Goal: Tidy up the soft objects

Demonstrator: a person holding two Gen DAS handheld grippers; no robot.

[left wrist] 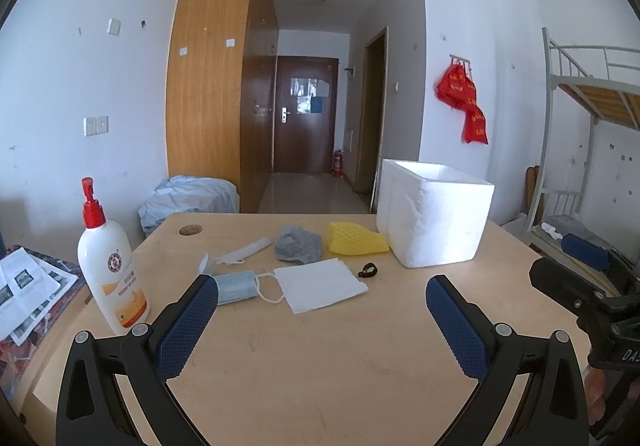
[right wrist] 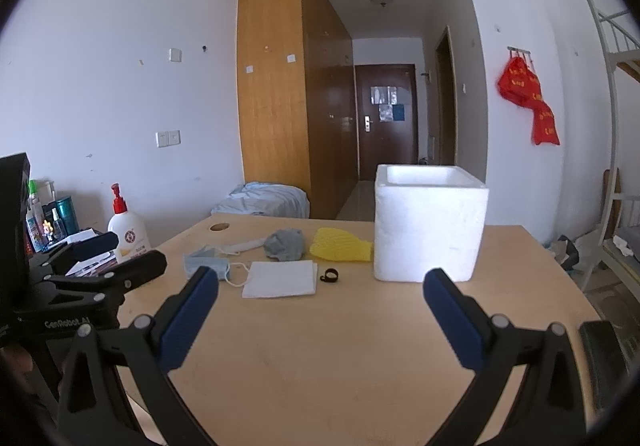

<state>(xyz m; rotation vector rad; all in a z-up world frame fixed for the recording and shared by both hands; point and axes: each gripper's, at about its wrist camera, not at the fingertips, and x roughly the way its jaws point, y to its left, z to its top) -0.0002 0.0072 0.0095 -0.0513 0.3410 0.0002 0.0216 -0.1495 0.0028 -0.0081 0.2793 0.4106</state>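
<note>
on the far left of the bench (left wrist: 320, 358) stood a white pump bottle (left wrist: 110, 266), rigid and not part of the soft lot. just right of it lay a blue face mask (left wrist: 236, 287), partly hidden behind the left gripper (left wrist: 322, 294) in the left wrist view; it looked feather-light and floppy, best pinched across the pleated body rather than by its thin ear loop, which would likely stretch and let it dangle. behind it sat a pale wrapped mask or strip (left wrist: 246, 250), too small to read well. next came a flat white folded cloth (left wrist: 322, 284), thin and limp, lying flush on the bench, so a pinch at a raised edge or corner seemed the surest hold. behind that was a crumpled grey cloth (left wrist: 298, 244), bunched high enough to grab at its top. beside it lay a yellow netted sponge (left wrist: 356, 240), springy and light, likely to squash under a squeeze and easy to take across its middle. a small black ring (left wrist: 368, 270) sat near the cloth. at the right stood the open white foam box (left wrist: 434, 214), the probable destination, light enough to slide if bumped.

the left gripper's fingers were spread wide and held nothing; the right gripper (right wrist: 322, 292) likewise hovered with fingers apart, empty, short of the objects.
</note>
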